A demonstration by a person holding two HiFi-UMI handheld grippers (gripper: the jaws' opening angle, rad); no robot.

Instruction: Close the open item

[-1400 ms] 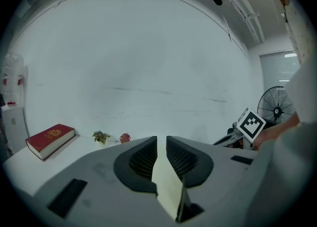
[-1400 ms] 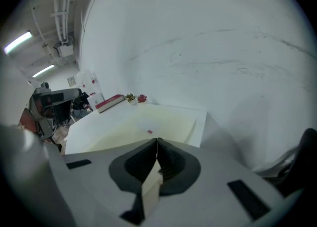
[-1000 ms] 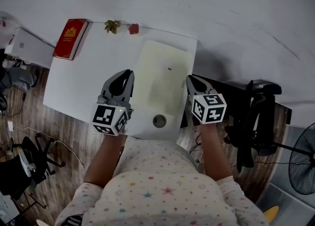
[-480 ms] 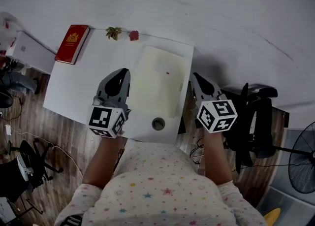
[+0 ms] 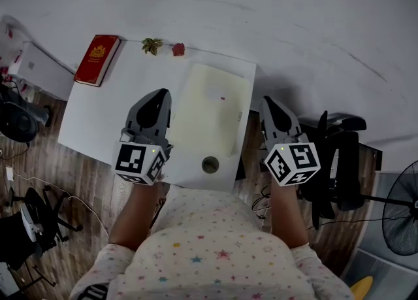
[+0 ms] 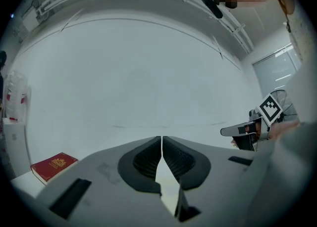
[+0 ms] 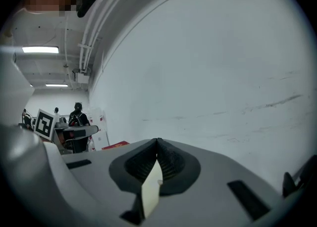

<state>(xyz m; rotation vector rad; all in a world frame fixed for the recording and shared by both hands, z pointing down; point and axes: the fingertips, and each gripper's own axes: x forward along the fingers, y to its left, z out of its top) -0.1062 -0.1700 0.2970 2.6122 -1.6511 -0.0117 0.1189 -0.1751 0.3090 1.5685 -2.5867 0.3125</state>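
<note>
A pale yellow folder (image 5: 212,112) lies flat on the white table (image 5: 98,116), its cover down and a small red mark near its far end. My left gripper (image 5: 157,96) hovers above the table just left of the folder, jaws shut with nothing between them. My right gripper (image 5: 268,104) hangs beyond the table's right edge, right of the folder, also shut and empty. In the left gripper view the tips (image 6: 162,139) meet, with a sliver of the folder (image 6: 166,186) below them. The right gripper view shows its jaws (image 7: 157,142) closed the same way.
A red book (image 5: 96,60) lies at the table's far left corner. A small plant (image 5: 152,45) and a red object (image 5: 177,49) stand at the far edge by the wall. A round cable hole (image 5: 209,164) sits near the front edge. A black chair (image 5: 339,161) stands to the right.
Both grippers have risen toward the head camera. The right one has also drifted to the right, away from the table's edge. The folder has not moved.
</note>
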